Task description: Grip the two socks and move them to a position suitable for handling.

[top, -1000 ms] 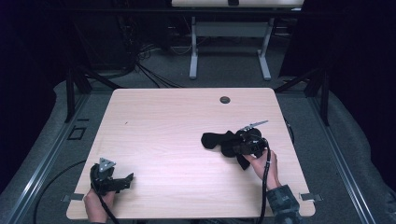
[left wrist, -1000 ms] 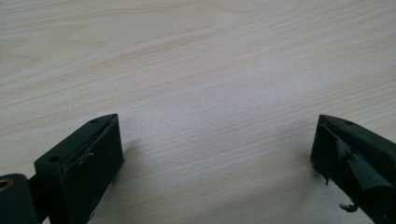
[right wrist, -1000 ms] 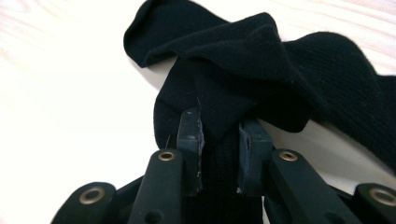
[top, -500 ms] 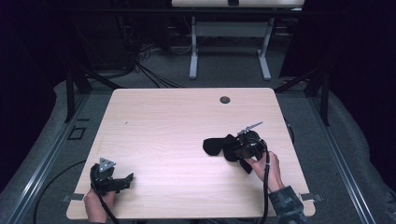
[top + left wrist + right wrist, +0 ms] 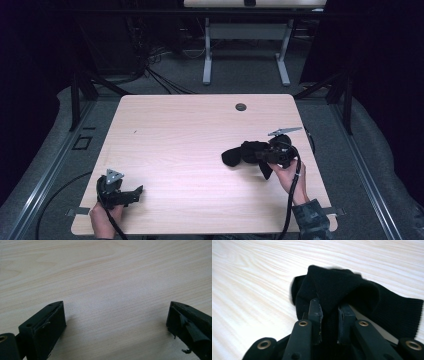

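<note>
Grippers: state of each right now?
Left gripper: open, nothing between the jaws, low over the table.
Right gripper: shut on the black sock.

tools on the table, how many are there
2. The left tool rests near the table's front left corner, jaws wide apart over bare wood. The right tool is toward the right edge, shut on a black sock.
</note>
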Action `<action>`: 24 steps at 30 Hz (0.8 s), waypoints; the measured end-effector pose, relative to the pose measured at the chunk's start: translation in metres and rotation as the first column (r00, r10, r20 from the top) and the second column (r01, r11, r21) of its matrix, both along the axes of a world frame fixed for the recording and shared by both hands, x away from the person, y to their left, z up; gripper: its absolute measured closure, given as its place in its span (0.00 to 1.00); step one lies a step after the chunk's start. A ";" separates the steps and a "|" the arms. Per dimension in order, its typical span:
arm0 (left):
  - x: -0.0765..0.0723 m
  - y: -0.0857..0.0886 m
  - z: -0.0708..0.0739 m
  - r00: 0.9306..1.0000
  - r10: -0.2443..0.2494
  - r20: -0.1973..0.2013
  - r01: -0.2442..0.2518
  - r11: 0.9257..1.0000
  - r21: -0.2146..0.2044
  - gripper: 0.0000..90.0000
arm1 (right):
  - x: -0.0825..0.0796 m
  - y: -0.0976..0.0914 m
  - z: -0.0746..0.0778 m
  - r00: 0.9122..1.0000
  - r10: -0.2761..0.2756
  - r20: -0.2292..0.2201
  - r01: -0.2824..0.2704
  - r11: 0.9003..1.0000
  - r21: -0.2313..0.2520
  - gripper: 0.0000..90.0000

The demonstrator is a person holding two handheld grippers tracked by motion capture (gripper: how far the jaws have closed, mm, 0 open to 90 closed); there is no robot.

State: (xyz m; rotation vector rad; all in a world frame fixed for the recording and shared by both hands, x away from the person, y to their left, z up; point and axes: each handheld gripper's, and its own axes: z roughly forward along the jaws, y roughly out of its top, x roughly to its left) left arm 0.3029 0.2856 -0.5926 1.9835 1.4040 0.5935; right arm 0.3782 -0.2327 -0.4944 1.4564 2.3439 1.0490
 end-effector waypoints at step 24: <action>0.000 0.000 0.000 1.000 0.000 0.002 0.000 1.000 -0.001 0.02 | -0.058 0.073 0.005 0.957 0.288 0.041 -0.290 0.956 0.038 0.83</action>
